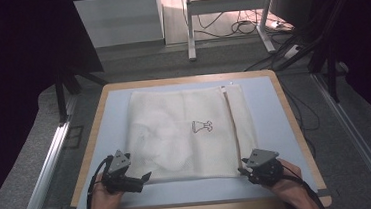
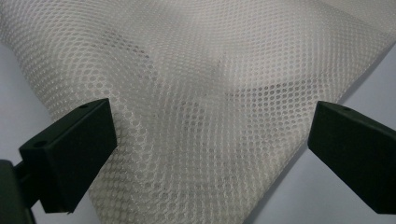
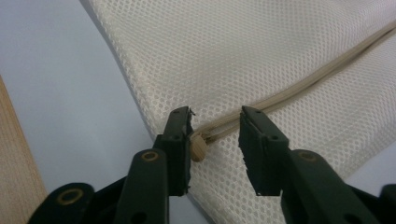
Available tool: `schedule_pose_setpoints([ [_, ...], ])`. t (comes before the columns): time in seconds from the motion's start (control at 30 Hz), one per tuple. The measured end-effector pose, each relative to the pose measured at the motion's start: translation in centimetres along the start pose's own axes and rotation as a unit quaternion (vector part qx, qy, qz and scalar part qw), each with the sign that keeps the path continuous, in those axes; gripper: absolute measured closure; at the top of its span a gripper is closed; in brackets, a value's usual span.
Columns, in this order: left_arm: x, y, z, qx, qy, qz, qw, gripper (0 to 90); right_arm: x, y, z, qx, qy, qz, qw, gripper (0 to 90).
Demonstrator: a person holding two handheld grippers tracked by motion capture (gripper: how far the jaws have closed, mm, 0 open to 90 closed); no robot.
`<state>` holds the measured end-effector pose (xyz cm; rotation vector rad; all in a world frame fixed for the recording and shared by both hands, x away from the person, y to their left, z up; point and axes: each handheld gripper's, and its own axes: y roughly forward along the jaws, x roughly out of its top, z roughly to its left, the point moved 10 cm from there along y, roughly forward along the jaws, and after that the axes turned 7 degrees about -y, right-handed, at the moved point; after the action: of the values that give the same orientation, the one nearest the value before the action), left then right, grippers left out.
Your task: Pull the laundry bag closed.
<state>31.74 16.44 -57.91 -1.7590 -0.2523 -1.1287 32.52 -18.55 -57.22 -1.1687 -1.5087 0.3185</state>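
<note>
A white mesh laundry bag lies flat on a pale blue mat, with a beige zipper down its right side and a small dark print in the middle. My left gripper stands open at the bag's near left corner; in the left gripper view its jaws are wide apart over the mesh. My right gripper is at the zipper's near end. Its jaws stand narrowly apart around the beige zipper pull, which lies against one jaw only.
The mat lies on a wooden table whose rim shows around it. Beyond the far edge, a metal desk frame and loose cables sit on the floor. Metal rails run along both sides of the table.
</note>
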Motion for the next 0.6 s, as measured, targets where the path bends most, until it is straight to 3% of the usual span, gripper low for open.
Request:
schedule_pose_setpoints([
  [0.13, 0.01, 0.0, -0.02, 0.001, 0.001, 0.0, 1.0, 0.9, -0.13, 0.11, 0.11, 0.012, 0.007, 0.003, 0.9999, 70.0],
  [0.3, 0.06, 0.04, -0.07, 0.001, -0.003, 0.001, 1.0, 0.9, -0.16, 0.32, 0.37, 0.023, -0.001, 0.007, 0.9997, 77.3],
  [0.6, 0.24, 0.17, -0.32, -0.001, -0.009, 0.001, 1.0, 0.9, -0.21, 0.65, 0.15, 0.025, 0.0, 0.013, 0.9996, 84.2],
])
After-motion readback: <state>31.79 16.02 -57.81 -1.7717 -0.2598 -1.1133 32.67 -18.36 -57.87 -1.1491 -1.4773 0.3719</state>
